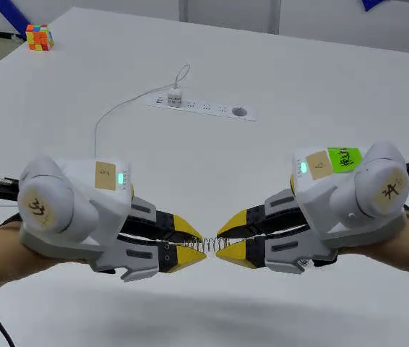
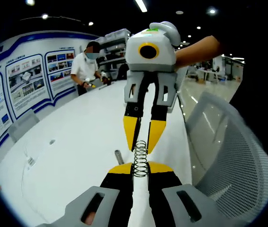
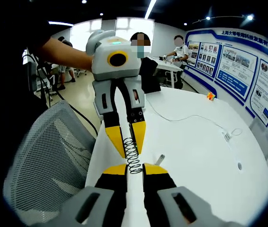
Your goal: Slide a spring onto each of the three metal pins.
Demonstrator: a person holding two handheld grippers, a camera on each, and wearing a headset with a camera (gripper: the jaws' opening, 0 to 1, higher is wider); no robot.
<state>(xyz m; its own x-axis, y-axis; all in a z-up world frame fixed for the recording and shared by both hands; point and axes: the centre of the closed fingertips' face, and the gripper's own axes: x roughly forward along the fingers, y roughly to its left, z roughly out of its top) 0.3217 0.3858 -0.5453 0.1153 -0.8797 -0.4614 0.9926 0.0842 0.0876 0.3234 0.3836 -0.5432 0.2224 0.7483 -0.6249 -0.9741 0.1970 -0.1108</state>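
Over the near edge of the white table (image 1: 277,65), my left gripper (image 1: 199,248) and right gripper (image 1: 222,244) meet tip to tip. A small steel spring (image 1: 210,246) bridges the gap between them. In the left gripper view, my left gripper (image 2: 141,166) is shut on the near end of the spring (image 2: 140,156), and the right gripper (image 2: 142,144) pinches its far end. The right gripper view mirrors this, with the spring (image 3: 131,157) running from the right gripper (image 3: 134,168) to the left gripper (image 3: 130,142). One metal pin (image 2: 119,156) (image 3: 160,159) lies on the table beside the jaws.
A white power strip (image 1: 201,106) with a plug and cable lies mid-table. A coloured cube (image 1: 39,37) sits at the far left corner. A grey mesh chair (image 2: 228,156) (image 3: 44,156) stands by the table edge. People stand in the background.
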